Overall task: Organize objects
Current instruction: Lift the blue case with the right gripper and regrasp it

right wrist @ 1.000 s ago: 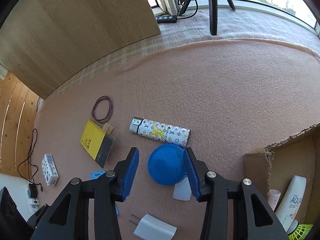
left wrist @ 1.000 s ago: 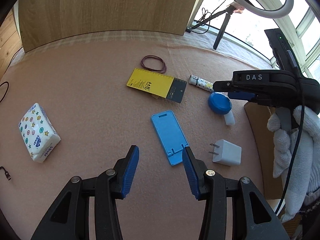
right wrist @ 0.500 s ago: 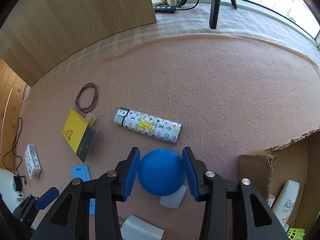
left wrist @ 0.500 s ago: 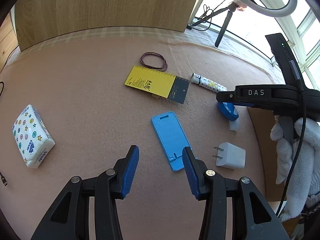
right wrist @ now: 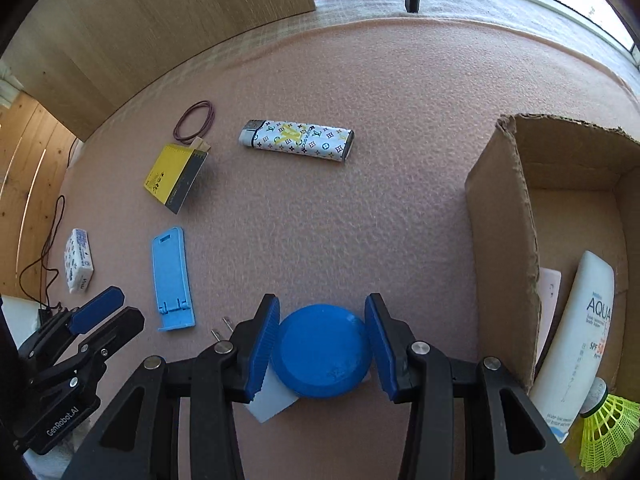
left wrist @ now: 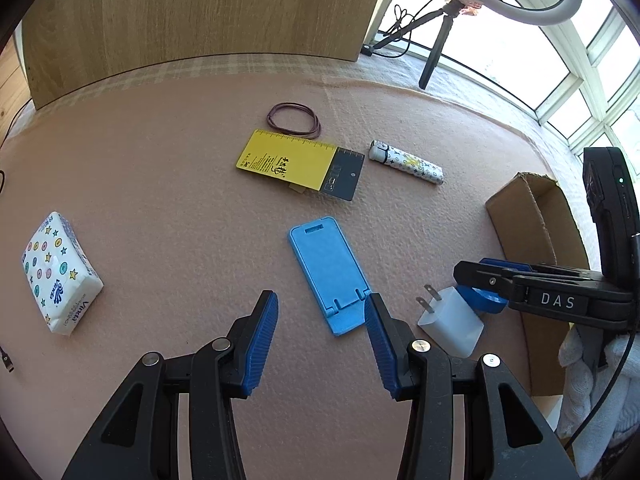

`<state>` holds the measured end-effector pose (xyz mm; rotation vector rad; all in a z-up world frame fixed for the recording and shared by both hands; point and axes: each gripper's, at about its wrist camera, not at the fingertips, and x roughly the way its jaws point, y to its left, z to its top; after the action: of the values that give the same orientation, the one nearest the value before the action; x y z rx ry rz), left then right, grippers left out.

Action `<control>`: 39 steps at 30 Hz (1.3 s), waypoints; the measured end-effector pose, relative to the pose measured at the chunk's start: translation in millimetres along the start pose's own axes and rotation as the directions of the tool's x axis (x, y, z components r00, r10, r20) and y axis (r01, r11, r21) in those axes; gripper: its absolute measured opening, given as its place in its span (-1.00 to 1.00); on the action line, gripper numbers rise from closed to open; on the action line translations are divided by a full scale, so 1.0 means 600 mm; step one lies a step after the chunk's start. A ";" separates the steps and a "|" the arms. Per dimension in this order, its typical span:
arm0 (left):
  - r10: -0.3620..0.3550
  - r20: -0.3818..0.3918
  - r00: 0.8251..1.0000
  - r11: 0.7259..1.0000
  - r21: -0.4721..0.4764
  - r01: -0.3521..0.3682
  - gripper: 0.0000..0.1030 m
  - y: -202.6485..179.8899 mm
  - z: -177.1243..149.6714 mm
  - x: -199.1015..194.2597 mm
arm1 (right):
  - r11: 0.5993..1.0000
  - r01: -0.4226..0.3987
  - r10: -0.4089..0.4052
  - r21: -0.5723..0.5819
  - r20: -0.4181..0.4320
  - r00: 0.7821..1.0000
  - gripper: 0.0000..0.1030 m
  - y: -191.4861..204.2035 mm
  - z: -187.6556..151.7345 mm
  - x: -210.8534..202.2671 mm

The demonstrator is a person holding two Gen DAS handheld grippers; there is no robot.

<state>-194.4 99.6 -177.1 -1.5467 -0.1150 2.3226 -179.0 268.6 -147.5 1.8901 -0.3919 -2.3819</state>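
the right claw (right wrist: pixel 322 344) is pinching a round blue disc (right wrist: pixel 322 350), with one blue pad pressed on each side of it. a see-through white bit hangs under the disc. the disc is held up over the pink mat (right wrist: pixel 360 220), near the mat's right edge and close to the open box (right wrist: pixel 500 240). the box sits at the right edge of the mat. inside it lie a white tube (right wrist: pixel 576 340) and a yellow birdie (right wrist: pixel 608 424). the left claw (left wrist: pixel 318 334) is spread apart with nothing between its pads, and it hangs over the near side of the mat. just past it lies a blue stand (left wrist: pixel 326 272), flat on the mat. a white plug (left wrist: pixel 452 322) lies beside the stand, right under the right claw. farther back in the middle of the mat are a yellow ruler card (left wrist: pixel 298 162), a ring of rubber bands (left wrist: pixel 294 120) and a lighter (right wrist: pixel 296 140) with a busy pattern. a pack of tissues (left wrist: pixel 58 272) lies near the left edge of the mat. a white glove (left wrist: pixel 592 384) holds the right claw.
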 end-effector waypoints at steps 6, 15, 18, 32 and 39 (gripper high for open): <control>-0.010 0.004 1.000 1.000 0.017 0.010 -0.06 -0.007 -0.011 -0.011 | 0.997 -0.033 0.034 0.063 -0.013 0.999 -0.60 -0.023 -0.063 -0.010; -0.011 0.000 1.000 0.999 0.038 0.011 -0.06 -0.005 -0.041 -0.029 | 0.982 -0.156 0.161 0.109 -0.036 0.986 -0.62 -0.007 -0.122 -0.008; -0.008 -0.002 1.000 0.999 0.035 0.008 -0.06 0.001 -0.053 -0.037 | 0.981 -0.164 0.168 0.099 -0.031 0.985 -0.62 0.013 -0.128 -0.006; -0.077 -0.061 0.995 0.993 0.087 0.082 -0.06 -0.059 -0.091 -0.024 | 0.991 -0.106 0.108 -0.076 0.022 0.994 -0.46 0.030 -0.179 -0.071; -0.137 -0.128 0.982 0.983 0.102 0.150 -0.06 -0.115 -0.096 0.014 | 0.991 0.003 0.007 -0.135 0.068 0.998 -0.18 0.012 -0.228 -0.077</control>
<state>-128.3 159.6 -189.9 -1.5644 -0.0635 2.0834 -36.8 251.0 -130.2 1.7546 -0.2304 -2.4101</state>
